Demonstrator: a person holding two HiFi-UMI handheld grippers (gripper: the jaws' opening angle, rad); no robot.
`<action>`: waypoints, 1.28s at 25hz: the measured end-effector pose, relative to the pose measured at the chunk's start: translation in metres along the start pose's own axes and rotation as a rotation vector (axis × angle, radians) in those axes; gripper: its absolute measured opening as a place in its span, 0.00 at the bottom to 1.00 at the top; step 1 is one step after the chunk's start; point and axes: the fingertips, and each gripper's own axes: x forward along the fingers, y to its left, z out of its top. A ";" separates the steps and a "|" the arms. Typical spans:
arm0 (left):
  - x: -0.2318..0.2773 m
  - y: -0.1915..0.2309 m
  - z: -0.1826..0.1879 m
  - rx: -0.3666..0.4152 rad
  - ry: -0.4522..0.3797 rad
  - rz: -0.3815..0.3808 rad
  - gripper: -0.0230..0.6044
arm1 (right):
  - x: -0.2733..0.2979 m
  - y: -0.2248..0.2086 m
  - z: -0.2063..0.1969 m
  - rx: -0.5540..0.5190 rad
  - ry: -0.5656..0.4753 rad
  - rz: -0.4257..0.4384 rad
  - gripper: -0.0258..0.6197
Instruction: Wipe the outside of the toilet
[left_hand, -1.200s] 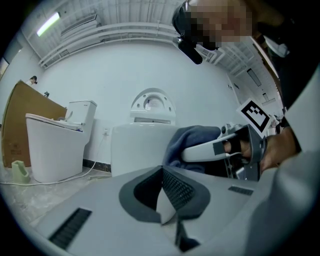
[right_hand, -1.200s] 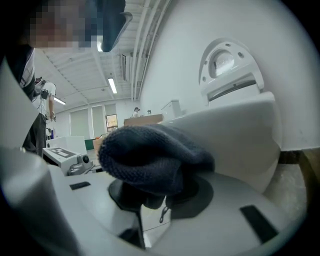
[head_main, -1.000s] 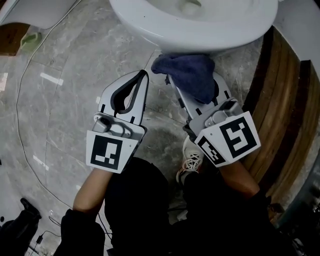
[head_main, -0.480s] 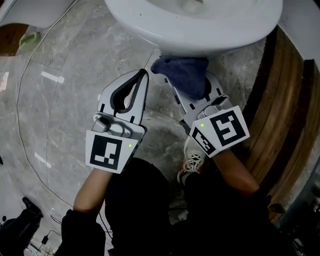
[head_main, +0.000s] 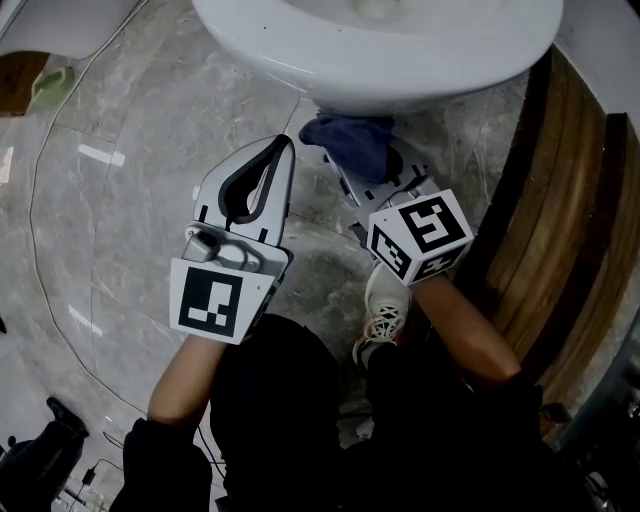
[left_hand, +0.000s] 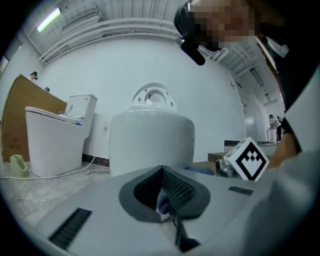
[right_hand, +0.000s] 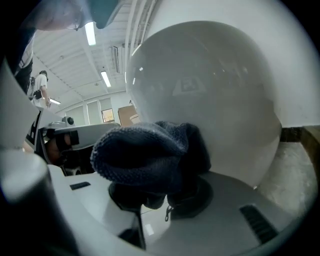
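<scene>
The white toilet bowl (head_main: 380, 50) fills the top of the head view. A dark blue cloth (head_main: 352, 142) is bunched under the bowl's front, and my right gripper (head_main: 368, 165) is shut on it. In the right gripper view the cloth (right_hand: 150, 150) covers the jaws of that gripper (right_hand: 165, 200) and lies against the rounded outside of the bowl (right_hand: 210, 90). My left gripper (head_main: 272, 160) hovers over the floor left of the cloth, shut and empty. In the left gripper view, that gripper (left_hand: 167, 200) points at the toilet's front (left_hand: 150, 145).
A wooden step (head_main: 560, 200) curves along the right. A thin cable (head_main: 40, 200) runs over the grey marble floor (head_main: 150, 150). The person's shoe (head_main: 385, 310) stands just behind the right gripper. A second toilet (left_hand: 55, 140) stands to the left.
My right gripper has pushed the cloth forward and leftward under the bowl's rim, so less cloth shows. The left gripper has stayed almost still.
</scene>
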 end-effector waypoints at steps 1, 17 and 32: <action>0.000 0.000 -0.001 -0.002 0.004 0.001 0.06 | 0.002 -0.004 -0.007 0.016 0.011 -0.006 0.18; 0.008 0.006 -0.006 -0.001 0.023 0.017 0.05 | 0.042 -0.043 -0.084 0.154 0.109 -0.038 0.19; 0.004 0.013 -0.005 -0.007 0.006 0.034 0.06 | 0.062 -0.062 -0.122 0.265 0.207 -0.050 0.19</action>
